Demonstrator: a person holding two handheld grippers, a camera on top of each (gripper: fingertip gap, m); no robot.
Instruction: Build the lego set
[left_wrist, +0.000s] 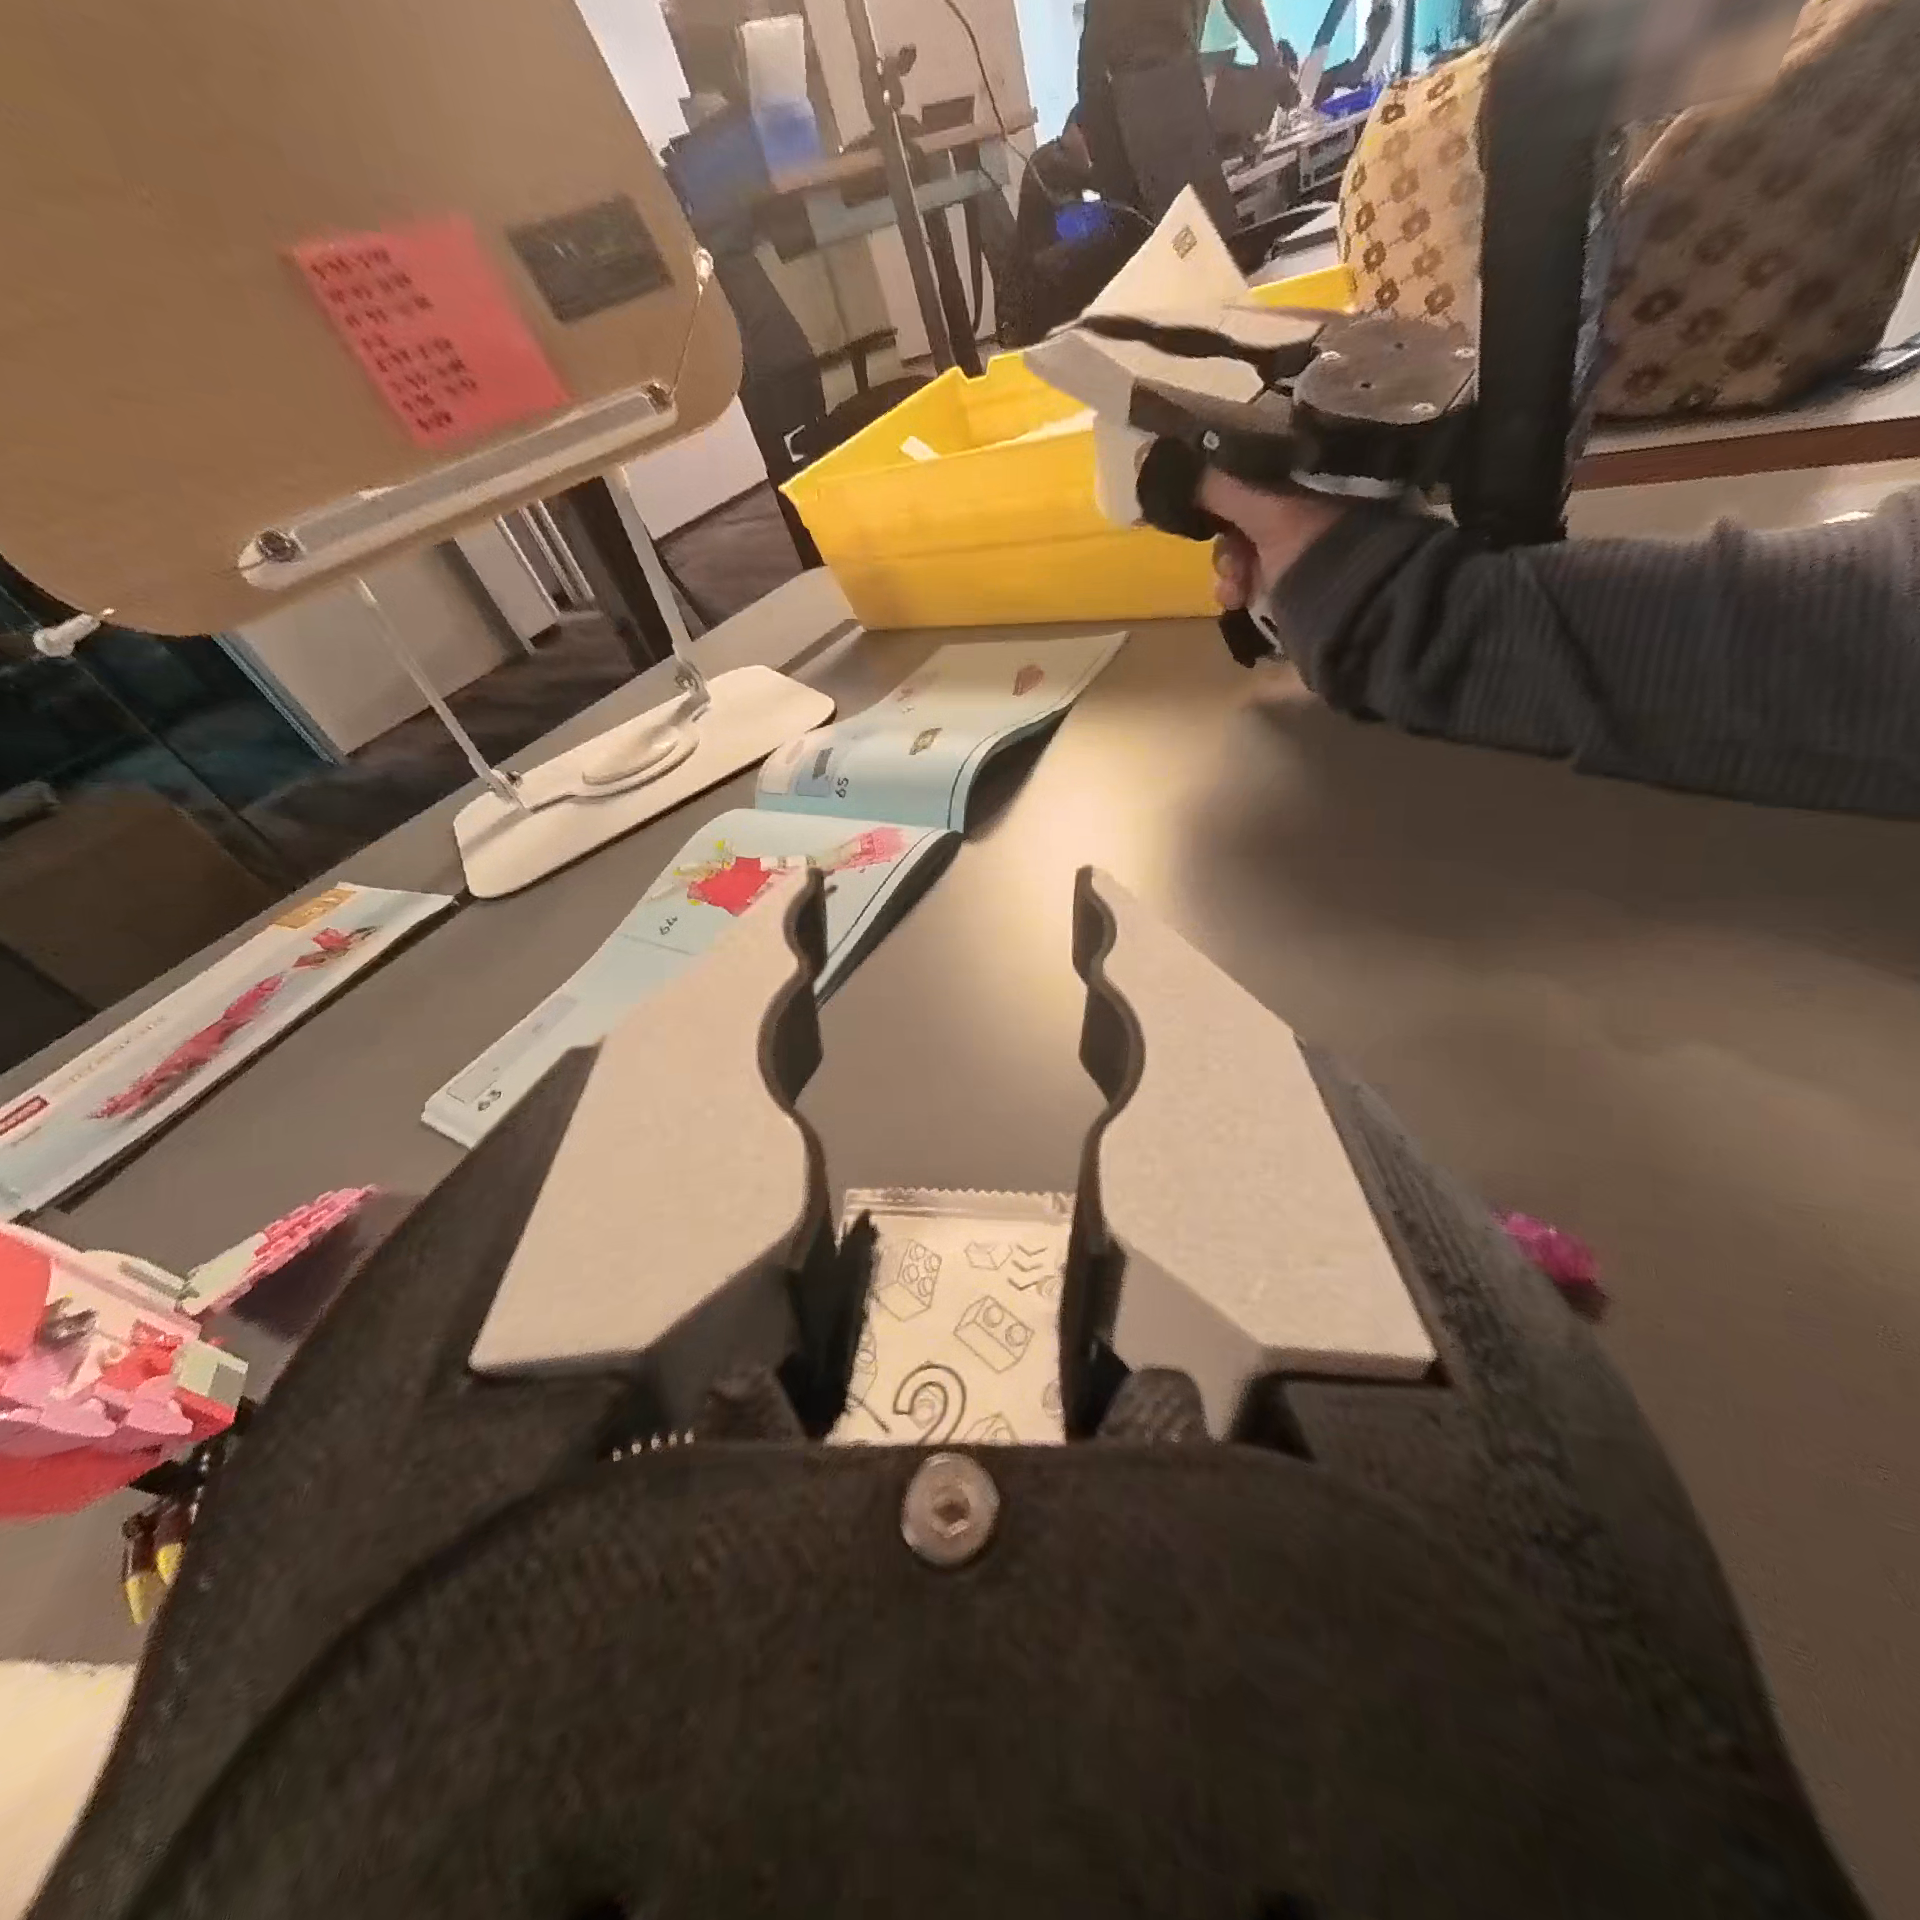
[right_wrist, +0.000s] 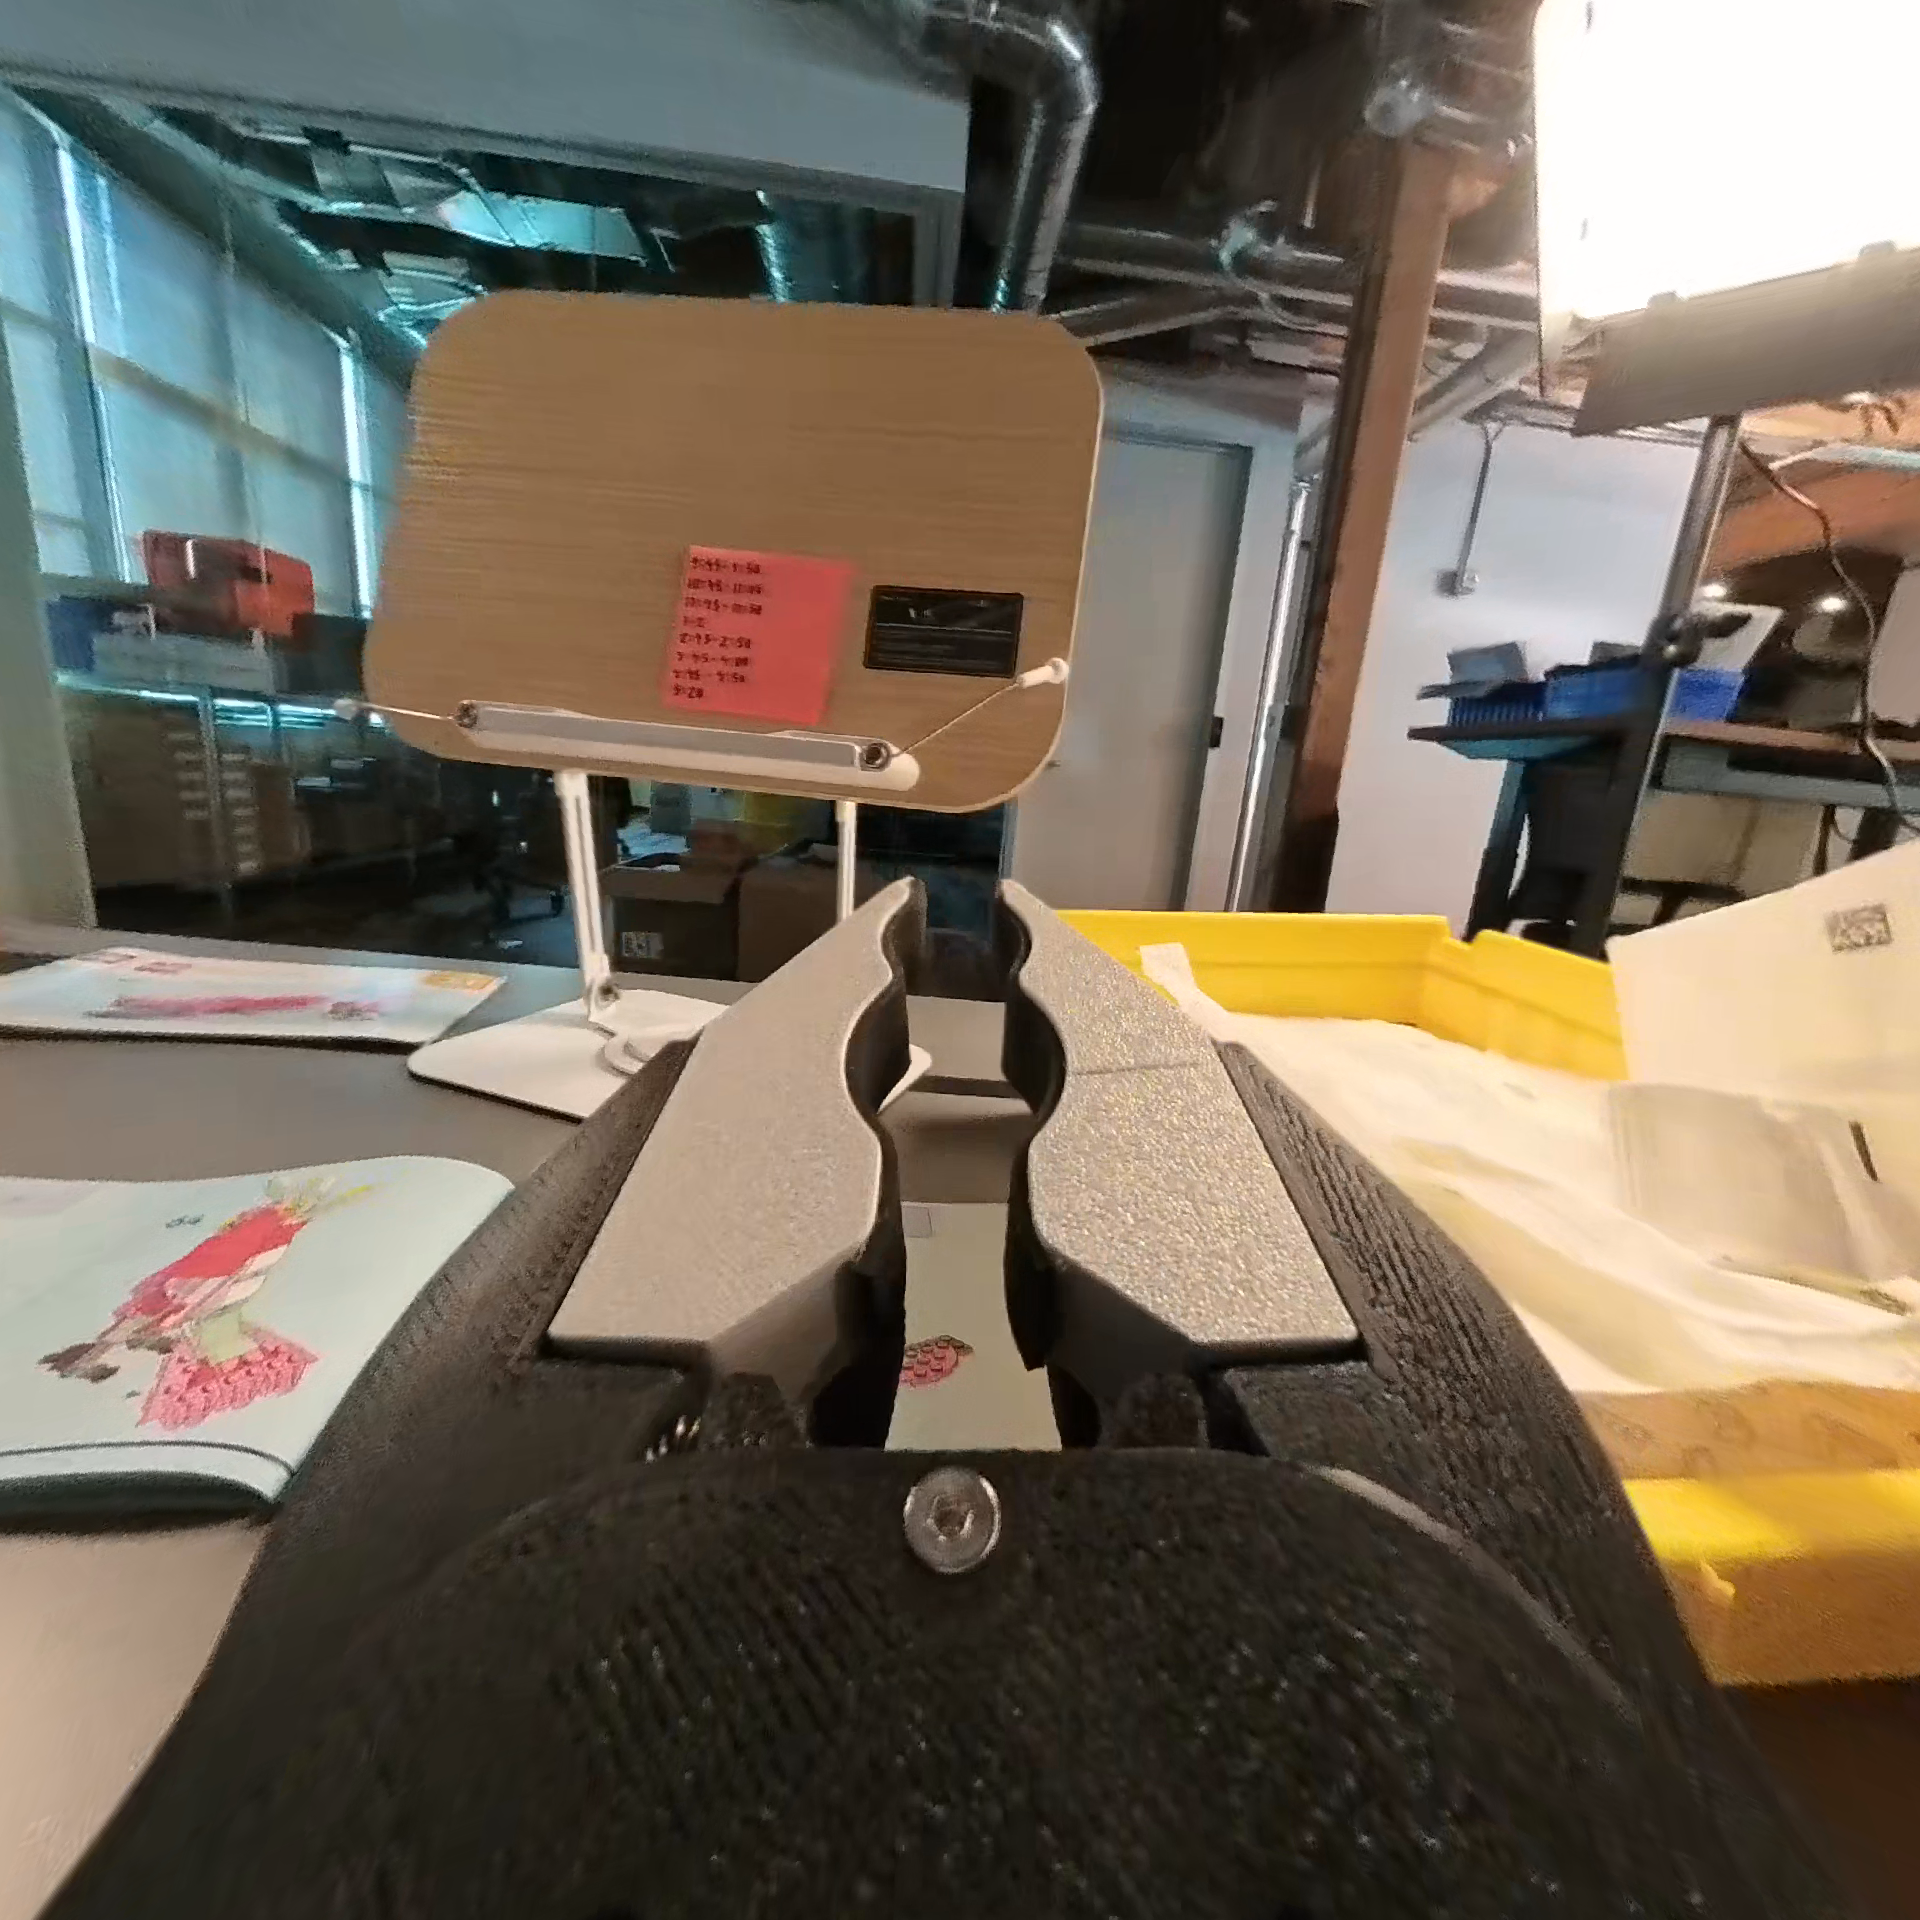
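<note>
My left gripper (left_wrist: 945, 894) is open, with nothing between its fingers, and hangs over the dark table (left_wrist: 1351, 987). A clear plastic bag printed with brick drawings (left_wrist: 956, 1320) lies under the base of its fingers. An open instruction booklet (left_wrist: 831, 831) lies just ahead on the left. A pink and red brick model (left_wrist: 94, 1361) sits at its left side. My right gripper (right_wrist: 961, 904) has its fingers close together with a narrow gap and nothing between them. It hovers by the yellow bin (right_wrist: 1299, 945), above the booklet (right_wrist: 208, 1299). It also shows in the left wrist view (left_wrist: 1070, 353).
A wooden book stand with a pink note (right_wrist: 727, 520) stands at the back on a white base (left_wrist: 644, 779). A second booklet (left_wrist: 208, 1018) lies far left. The bin (left_wrist: 987, 540) holds white paper bags (right_wrist: 1558, 1143). A small purple piece (left_wrist: 1548, 1247) lies on the right. A person's sleeve (left_wrist: 1610, 665) reaches in. About 30 cm separates my left fingertips from my right.
</note>
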